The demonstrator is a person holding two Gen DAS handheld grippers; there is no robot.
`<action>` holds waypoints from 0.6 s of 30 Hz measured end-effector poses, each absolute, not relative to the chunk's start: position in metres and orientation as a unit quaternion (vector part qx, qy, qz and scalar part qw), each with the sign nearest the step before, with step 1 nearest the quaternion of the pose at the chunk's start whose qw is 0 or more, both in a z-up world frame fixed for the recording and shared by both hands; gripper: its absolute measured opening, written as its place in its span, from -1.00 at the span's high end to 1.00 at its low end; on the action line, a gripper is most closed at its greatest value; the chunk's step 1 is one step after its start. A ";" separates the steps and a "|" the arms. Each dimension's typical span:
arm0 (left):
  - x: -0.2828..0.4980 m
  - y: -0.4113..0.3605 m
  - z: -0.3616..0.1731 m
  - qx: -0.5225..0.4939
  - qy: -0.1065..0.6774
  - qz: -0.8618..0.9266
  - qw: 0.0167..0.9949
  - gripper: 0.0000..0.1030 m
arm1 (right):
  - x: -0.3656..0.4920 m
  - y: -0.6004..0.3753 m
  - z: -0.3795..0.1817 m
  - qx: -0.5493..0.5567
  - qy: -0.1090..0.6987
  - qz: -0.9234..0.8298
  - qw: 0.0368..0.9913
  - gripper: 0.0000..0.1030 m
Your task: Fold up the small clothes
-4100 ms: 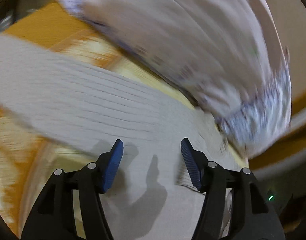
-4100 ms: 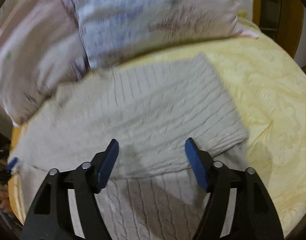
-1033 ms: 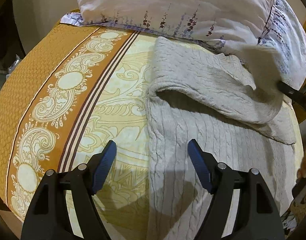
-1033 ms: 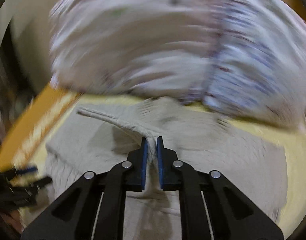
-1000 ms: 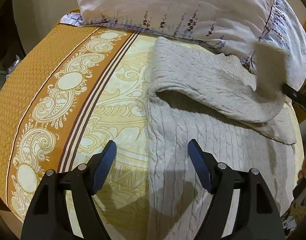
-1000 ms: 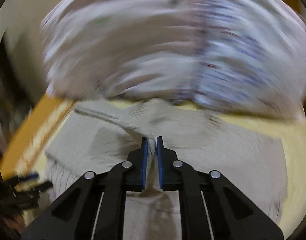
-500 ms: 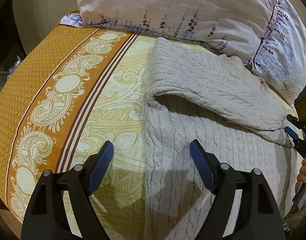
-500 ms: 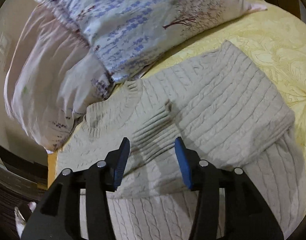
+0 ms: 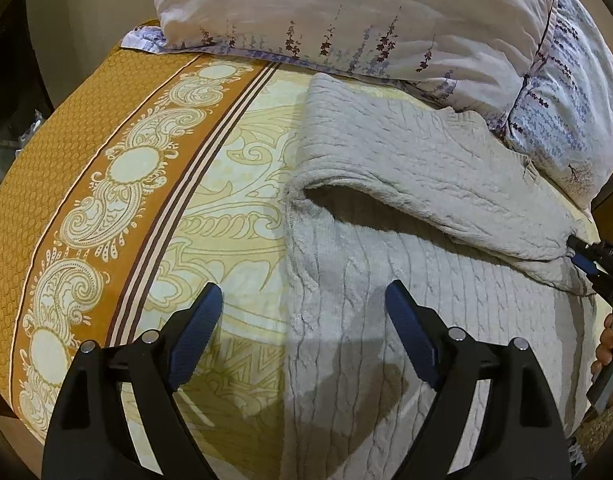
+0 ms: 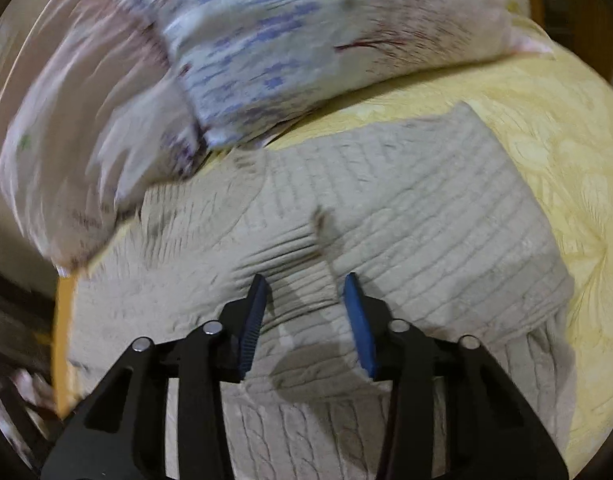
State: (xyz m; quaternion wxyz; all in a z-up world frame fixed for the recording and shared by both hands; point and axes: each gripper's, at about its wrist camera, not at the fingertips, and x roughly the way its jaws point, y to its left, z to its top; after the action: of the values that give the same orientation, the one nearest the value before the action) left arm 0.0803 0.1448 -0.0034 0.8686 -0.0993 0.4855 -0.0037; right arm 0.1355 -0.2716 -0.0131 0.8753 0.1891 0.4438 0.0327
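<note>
A grey cable-knit sweater point(image 9: 386, 264) lies on the bed, its upper part folded down over the body. My left gripper point(image 9: 302, 300) is open and empty, hovering over the sweater's left edge. My right gripper point(image 10: 306, 284) is open and empty, just above the folded sleeve's ribbed cuff point(image 10: 290, 256) on the sweater point(image 10: 426, 232). The right gripper's tips also show in the left wrist view point(image 9: 586, 258) at the fold's right end.
Two floral pillows point(image 9: 386, 20) point(image 10: 306, 32) lie behind the sweater. The yellow bedsheet point(image 10: 566, 128) has an orange patterned border point(image 9: 86, 184) to the left. The bed edge drops away at the far left. A wooden frame point(image 10: 578, 8) stands at the right.
My right gripper, shut on the sleeve a second ago, has laid it on the sweater and opened. It now hovers closer over the cuff. The left gripper has barely moved.
</note>
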 end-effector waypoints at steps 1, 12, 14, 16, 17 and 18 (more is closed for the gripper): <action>0.080 0.144 -0.004 -0.099 0.485 -0.003 0.869 -0.65 | 0.134 -0.267 -0.013 0.172 0.440 0.031 0.881 0.43; 0.079 0.148 -0.003 -0.114 0.482 -0.006 0.869 -0.66 | 0.115 -0.284 0.037 0.185 0.338 0.012 0.923 0.84; 0.078 0.149 -0.003 -0.120 0.481 -0.009 0.869 -0.65 | 0.103 -0.291 0.038 0.184 0.337 -0.002 0.924 0.84; 0.076 0.150 -0.002 -0.129 0.478 -0.015 0.869 -0.63 | 0.098 -0.294 0.026 0.175 0.355 -0.017 0.918 0.84; 0.075 0.151 -0.001 -0.134 0.477 -0.018 0.869 -0.62 | 0.098 -0.295 0.017 0.169 0.367 -0.024 0.914 0.84; 0.074 0.152 -0.001 -0.140 0.476 -0.021 0.868 -0.60 | 0.099 -0.295 0.008 0.166 0.381 -0.032 0.909 0.84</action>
State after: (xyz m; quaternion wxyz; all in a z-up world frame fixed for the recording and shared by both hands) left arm 0.0740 0.1518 -0.0011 0.8682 -0.1402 0.4756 -0.0215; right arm 0.0994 -0.2951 0.0084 0.9092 0.1656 0.3806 -0.0318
